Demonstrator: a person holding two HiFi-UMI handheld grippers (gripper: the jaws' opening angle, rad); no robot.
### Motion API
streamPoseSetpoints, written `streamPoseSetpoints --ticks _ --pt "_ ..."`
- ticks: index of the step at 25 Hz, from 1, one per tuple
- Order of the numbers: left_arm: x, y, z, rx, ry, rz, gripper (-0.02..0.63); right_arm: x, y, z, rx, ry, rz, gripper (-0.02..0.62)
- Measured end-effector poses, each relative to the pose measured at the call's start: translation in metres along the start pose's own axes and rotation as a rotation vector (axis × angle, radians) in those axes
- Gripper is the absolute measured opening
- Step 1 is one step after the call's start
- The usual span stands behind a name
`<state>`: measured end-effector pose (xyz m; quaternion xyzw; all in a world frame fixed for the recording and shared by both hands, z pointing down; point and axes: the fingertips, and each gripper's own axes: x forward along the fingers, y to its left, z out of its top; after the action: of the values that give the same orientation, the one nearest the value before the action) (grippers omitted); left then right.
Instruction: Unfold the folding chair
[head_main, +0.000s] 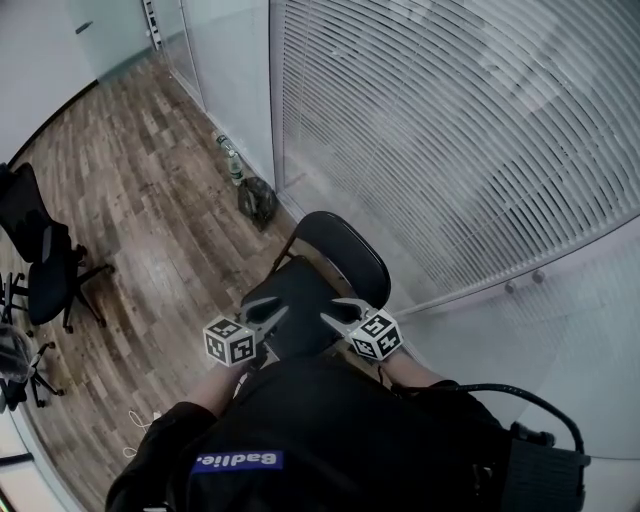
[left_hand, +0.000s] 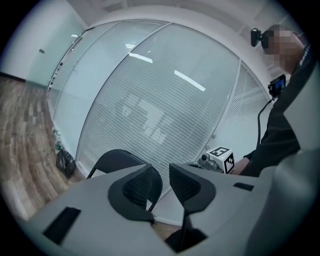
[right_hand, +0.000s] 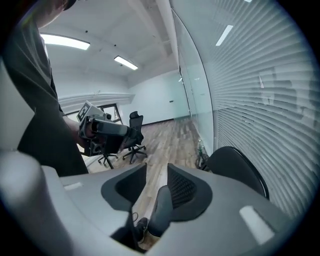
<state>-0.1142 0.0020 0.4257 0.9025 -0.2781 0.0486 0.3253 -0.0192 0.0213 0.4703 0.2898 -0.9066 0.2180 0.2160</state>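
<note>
Far to the left of the folding chair (head_main: 345, 255) stands an office chair (head_main: 45, 265), out of the way. The left gripper (head_main: 264, 314) hovers over the left part of the chair's seat, its jaws apart and holding nothing. The chair stands just beside the glass wall (head_main: 480, 150) with its back toward it, and its seat seems to be down, so I judge the unfolding is done. The right gripper (head_main: 340, 314) hovers over the right part of the seat, also parted and empty, probably because no grip is needed now.
</note>
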Motion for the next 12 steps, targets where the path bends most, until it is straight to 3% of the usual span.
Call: streamPoseSetpoints --ticks 2,12 --pt "-0.004 -0.016 0.017 0.046 -0.005 -0.009 0.106 -0.004 0.011 0.019 0.005 -0.034 0.019 0.118" --pt "-0.015 -0.074 0.085 0.111 -0.074 -0.040 0.021 -0.030 0.057 0.097 0.022 -0.209 0.126 0.035"
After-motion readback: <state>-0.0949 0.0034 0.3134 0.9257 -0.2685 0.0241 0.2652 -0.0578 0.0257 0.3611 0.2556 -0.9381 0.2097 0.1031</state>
